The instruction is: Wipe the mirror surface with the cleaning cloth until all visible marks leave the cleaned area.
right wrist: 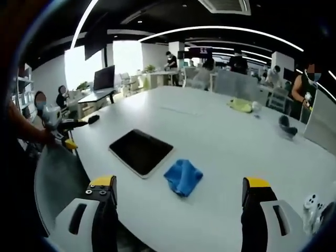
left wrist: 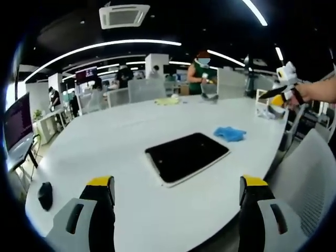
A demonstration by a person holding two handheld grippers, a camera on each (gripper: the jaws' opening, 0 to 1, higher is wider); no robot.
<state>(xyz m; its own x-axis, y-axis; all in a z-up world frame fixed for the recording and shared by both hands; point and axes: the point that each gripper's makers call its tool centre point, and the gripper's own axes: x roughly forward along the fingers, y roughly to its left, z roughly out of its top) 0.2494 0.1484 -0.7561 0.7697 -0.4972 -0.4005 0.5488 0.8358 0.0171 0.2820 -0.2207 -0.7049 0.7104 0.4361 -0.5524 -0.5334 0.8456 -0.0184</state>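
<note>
Mirror (right wrist: 140, 151) lies flat on the white table (right wrist: 220, 157), one dark slab in a pale frame. One blue cloth (right wrist: 183, 177) sits crumpled just beside its near corner, apart from it, as seen in the right gripper view. Right gripper (right wrist: 178, 210) is spread, empty, and the cloth is straight ahead between its jaw lines, so I judge right is nearer. Left gripper (left wrist: 177, 202) also spread, empty; from there the mirror's (left wrist: 186, 156) long axis runs diagonally, cloth (left wrist: 230, 134) beyond it. Nothing wiped yet, I'd say.
</note>
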